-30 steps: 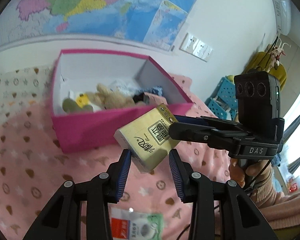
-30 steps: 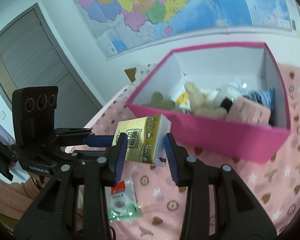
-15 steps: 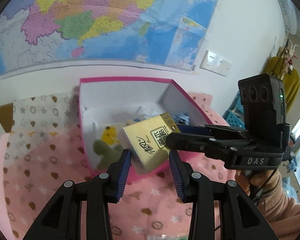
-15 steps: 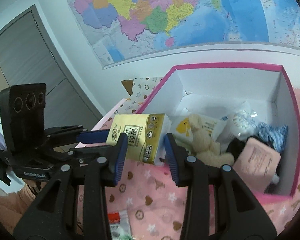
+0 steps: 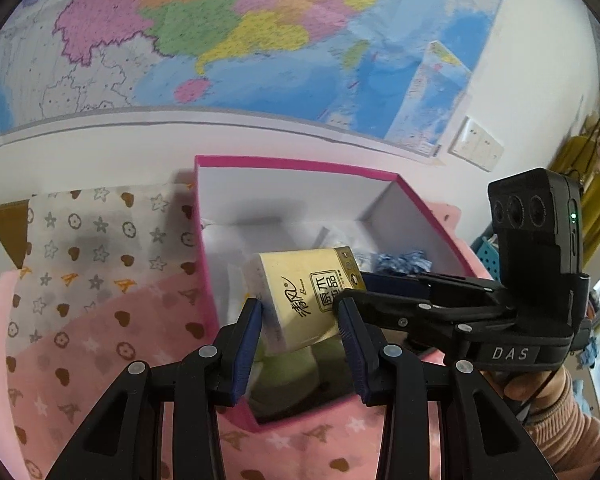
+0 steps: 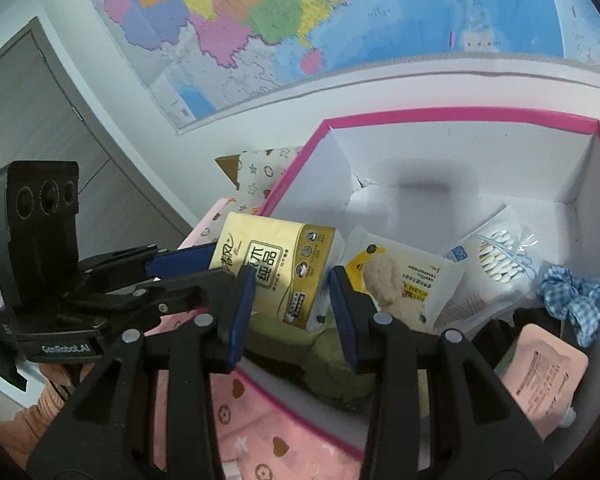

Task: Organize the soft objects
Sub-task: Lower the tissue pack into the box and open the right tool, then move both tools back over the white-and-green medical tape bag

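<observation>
Both the left hand-held gripper [image 5: 300, 320] and right hand-held gripper [image 6: 292, 292] clamp a soft yellow plastic-wrapped rectangular tissue pack [image 5: 300, 296], held above the open pink cardboard box [image 6: 440, 114].

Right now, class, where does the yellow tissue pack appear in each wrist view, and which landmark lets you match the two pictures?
Left wrist view: the yellow tissue pack sits centre frame, above the pink box's near corner.
Right wrist view: the pack sits left of centre, over the box's left wall.
Shared landmark: the pink box, with the wall map behind.
</observation>
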A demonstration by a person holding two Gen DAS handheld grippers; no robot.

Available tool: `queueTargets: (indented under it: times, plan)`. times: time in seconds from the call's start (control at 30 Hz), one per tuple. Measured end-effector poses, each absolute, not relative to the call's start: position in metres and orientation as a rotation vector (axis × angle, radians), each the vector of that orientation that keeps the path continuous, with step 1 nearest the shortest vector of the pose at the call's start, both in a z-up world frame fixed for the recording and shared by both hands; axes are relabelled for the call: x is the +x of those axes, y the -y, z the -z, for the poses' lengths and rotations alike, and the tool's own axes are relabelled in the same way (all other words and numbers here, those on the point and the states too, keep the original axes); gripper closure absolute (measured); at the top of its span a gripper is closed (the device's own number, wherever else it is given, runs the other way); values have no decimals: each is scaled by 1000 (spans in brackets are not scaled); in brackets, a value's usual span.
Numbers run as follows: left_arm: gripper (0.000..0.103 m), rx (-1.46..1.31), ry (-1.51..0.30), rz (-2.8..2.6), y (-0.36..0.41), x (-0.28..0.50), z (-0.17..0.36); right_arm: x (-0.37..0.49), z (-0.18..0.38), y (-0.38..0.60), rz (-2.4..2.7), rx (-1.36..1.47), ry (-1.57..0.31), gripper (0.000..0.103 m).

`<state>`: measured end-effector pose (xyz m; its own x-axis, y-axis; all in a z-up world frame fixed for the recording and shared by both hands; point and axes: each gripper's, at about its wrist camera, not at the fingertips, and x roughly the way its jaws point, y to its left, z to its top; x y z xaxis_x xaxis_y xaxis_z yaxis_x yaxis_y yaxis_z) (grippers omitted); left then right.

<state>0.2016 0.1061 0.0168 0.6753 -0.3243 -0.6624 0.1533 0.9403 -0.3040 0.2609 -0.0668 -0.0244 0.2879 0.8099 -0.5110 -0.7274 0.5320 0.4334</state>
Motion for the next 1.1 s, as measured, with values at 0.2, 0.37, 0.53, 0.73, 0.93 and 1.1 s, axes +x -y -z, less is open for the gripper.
queueTargets:
  times: [0.2,0.37,0.53,0.73,0.93,1.1]
  plan:
    - [64,-248,-813,244,-115,216,-6,271,34,53,-1000,110,-801,61]
    - [64,-264,-810,224,-117,221,-5,273,37,50,-953,85,-802,56]
    - [64,-275,-794,208,-119,219,-6,269,36,56,-943,66,-785,55]
    - [64,-255,-781,207,-115,208,-8,261,33,67,-956,63,-773,54]
    - [61,-243,-735,250,-108,177,-21,241,26,87,-1011,93,-747,54]
    - [52,-217,-678,306,-97,138,-33,211,17,112,-1120,125,-720,54]
